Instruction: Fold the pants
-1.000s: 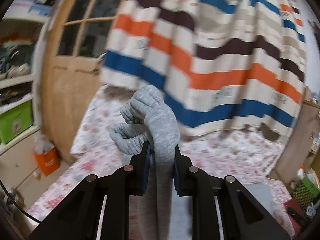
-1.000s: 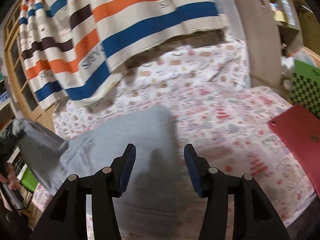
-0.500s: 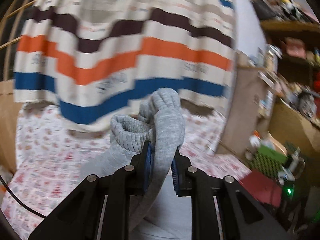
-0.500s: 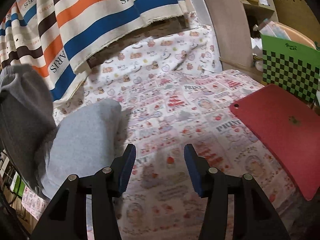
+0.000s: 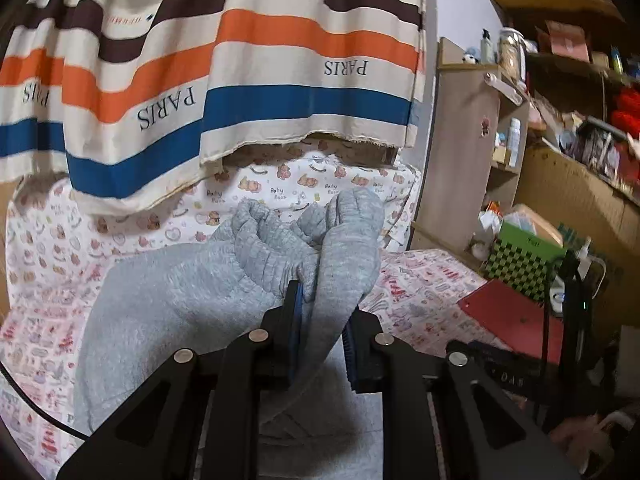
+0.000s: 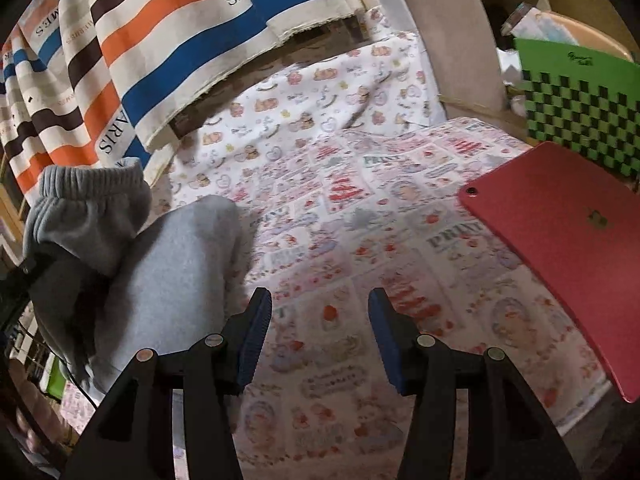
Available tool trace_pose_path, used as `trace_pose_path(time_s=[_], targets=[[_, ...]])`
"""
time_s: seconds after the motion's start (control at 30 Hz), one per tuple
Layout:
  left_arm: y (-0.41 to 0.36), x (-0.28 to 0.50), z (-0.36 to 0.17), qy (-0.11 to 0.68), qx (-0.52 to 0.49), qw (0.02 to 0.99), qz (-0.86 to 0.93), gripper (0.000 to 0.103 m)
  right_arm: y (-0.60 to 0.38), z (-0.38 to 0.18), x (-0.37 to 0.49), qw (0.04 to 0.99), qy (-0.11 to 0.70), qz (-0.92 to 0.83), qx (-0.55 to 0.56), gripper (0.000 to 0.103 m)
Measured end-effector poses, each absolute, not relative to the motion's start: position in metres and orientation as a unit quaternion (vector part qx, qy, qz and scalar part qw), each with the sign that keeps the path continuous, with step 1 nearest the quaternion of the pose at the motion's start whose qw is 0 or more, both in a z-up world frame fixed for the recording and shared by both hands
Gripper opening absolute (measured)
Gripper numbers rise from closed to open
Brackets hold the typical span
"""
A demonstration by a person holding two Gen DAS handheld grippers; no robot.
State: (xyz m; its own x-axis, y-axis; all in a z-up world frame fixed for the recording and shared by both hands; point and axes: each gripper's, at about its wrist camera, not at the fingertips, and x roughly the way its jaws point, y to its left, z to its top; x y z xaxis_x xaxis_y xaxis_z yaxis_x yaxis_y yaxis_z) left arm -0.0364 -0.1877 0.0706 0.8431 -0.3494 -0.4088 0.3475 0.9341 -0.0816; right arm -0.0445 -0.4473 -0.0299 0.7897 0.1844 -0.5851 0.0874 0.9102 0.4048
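left claw [image 5: 322,316] clamping grey pants [image 5: 172,300], right claw [image 6: 316,334] empty, apart

A lived-in bedroom in a home.

A bed [image 6: 328,248] spread with a cartoon-print sheet fills the middle, a striped curtain [image 5: 240,80] printed "PARIS" hanging over its far edge. Beyond the bed's right edge stand a wooden shelf unit [image 5: 472,152] with bottles and a jar on top, and crowded shelves [image 5: 580,80] of boxes and what may be toys, too blurred to tell. A red tablet [image 6: 568,264] lies at the bed's right corner.
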Motion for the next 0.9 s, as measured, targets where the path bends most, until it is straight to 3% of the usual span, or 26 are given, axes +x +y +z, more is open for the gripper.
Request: trace_pose_path(time_s=[0.5, 0.63, 0.73, 0.77, 0.9], targets=[[-0.206, -0.046, 0.036, 0.240, 0.076, 0.943, -0.217, 0.017, -0.425, -0.003, -0.027, 0.934, 0.298, 0.058, 0.187, 0.052], [-0.210, -0.043, 0.020, 0.264, 0.123, 0.930, -0.224, 0.032, -0.429, 0.013, -0.025, 0.926, 0.275, 0.100, 0.238, 0.052], [-0.196, -0.059, 0.036, 0.246, 0.113, 0.926, -0.262, 0.072, -0.423, 0.035, -0.025, 0.929, 0.256, 0.136, 0.229, 0.052], [-0.189, -0.064, 0.043, 0.237, 0.105, 0.928, -0.269, 0.081, -0.418, 0.043, -0.024, 0.931, 0.249, 0.146, 0.222, 0.052], [-0.157, -0.071, 0.069, 0.211, 0.087, 0.942, -0.246, 0.087, -0.389, 0.069, -0.019, 0.926, 0.233, 0.217, 0.205, 0.052]])
